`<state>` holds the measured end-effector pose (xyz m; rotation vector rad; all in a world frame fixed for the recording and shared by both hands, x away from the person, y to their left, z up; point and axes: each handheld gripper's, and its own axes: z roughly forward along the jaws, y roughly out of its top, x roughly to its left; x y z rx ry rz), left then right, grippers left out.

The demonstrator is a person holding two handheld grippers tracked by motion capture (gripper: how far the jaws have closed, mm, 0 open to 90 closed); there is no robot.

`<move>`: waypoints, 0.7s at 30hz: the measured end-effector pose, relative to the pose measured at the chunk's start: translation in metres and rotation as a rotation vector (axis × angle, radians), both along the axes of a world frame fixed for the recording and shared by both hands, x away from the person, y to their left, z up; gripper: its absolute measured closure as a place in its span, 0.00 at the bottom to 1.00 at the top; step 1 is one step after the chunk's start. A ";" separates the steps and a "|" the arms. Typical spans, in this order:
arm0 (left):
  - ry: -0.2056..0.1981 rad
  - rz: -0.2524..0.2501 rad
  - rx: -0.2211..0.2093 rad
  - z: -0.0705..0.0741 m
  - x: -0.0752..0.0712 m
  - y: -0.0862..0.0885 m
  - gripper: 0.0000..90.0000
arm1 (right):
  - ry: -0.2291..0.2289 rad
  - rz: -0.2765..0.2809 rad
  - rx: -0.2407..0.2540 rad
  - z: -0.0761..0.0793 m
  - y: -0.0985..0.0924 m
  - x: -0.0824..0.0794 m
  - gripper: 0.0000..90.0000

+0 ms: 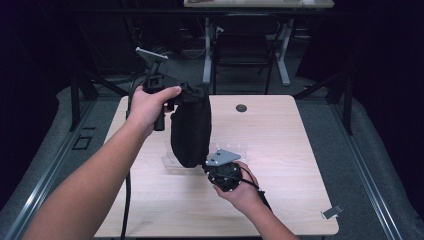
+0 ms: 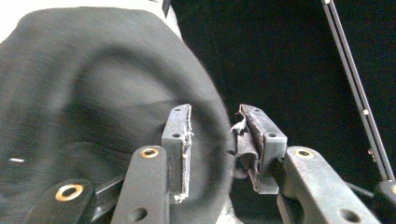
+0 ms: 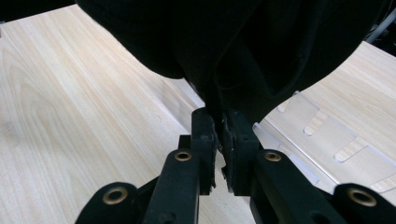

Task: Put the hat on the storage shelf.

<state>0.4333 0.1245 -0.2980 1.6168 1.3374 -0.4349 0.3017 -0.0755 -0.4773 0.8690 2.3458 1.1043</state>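
Note:
A black cloth bag [image 1: 191, 130] hangs upright over the middle of the wooden table [image 1: 290, 140]. My left gripper [image 1: 196, 94] is at the bag's top, held level by a hand. In the left gripper view the left gripper [image 2: 212, 130] is open; the blurred bag [image 2: 93, 93] passes between the pads without being pressed. My right gripper [image 1: 206, 164] reaches the bag's bottom edge from the right. In the right gripper view the right gripper [image 3: 218, 126] is shut on a fold of the bag [image 3: 233, 46] at its lowest point.
A clear plastic stand [image 1: 235, 150] lies flat on the table under and right of the bag, and it appears as the clear stand [image 3: 322, 135] beside my right jaws. A round cable hole [image 1: 241, 108] is at the back; a small clip [image 1: 332, 211] lies near the front right corner.

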 end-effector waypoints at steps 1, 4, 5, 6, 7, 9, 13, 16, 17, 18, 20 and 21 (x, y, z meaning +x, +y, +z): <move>-0.004 0.009 0.004 0.001 -0.001 0.002 0.70 | 0.001 0.001 -0.002 -0.001 -0.001 -0.001 0.93; -0.013 0.012 0.010 0.002 -0.001 0.005 0.69 | 0.003 -0.006 0.008 -0.003 -0.003 -0.001 0.93; -0.009 0.013 0.009 0.002 -0.001 0.006 0.69 | 0.007 -0.003 0.010 -0.003 -0.003 -0.001 0.93; -0.011 0.016 0.011 0.003 -0.002 0.007 0.69 | 0.008 -0.004 0.009 -0.003 -0.004 -0.001 0.93; -0.009 0.014 0.015 0.003 -0.002 0.008 0.69 | 0.010 -0.003 0.009 -0.003 -0.004 -0.001 0.93; -0.008 0.012 0.018 0.003 -0.003 0.010 0.69 | 0.009 -0.005 0.012 -0.004 -0.005 0.000 0.93; -0.009 0.020 0.025 0.004 -0.003 0.015 0.69 | 0.026 -0.018 0.014 -0.007 -0.010 0.002 0.94; -0.011 0.018 0.030 0.003 -0.003 0.019 0.69 | 0.052 -0.038 -0.008 -0.013 -0.012 0.005 0.95; -0.005 0.024 0.031 0.003 -0.003 0.020 0.69 | 0.051 -0.038 0.004 -0.016 -0.014 0.005 0.95; -0.006 0.026 0.029 0.002 -0.003 0.022 0.69 | 0.062 -0.045 0.024 -0.017 -0.016 0.006 0.95; -0.008 0.028 0.035 0.001 -0.003 0.023 0.69 | 0.081 -0.047 0.043 -0.017 -0.018 0.008 0.95; -0.006 0.035 0.039 0.000 -0.003 0.026 0.69 | 0.086 -0.049 0.054 -0.018 -0.019 0.008 0.95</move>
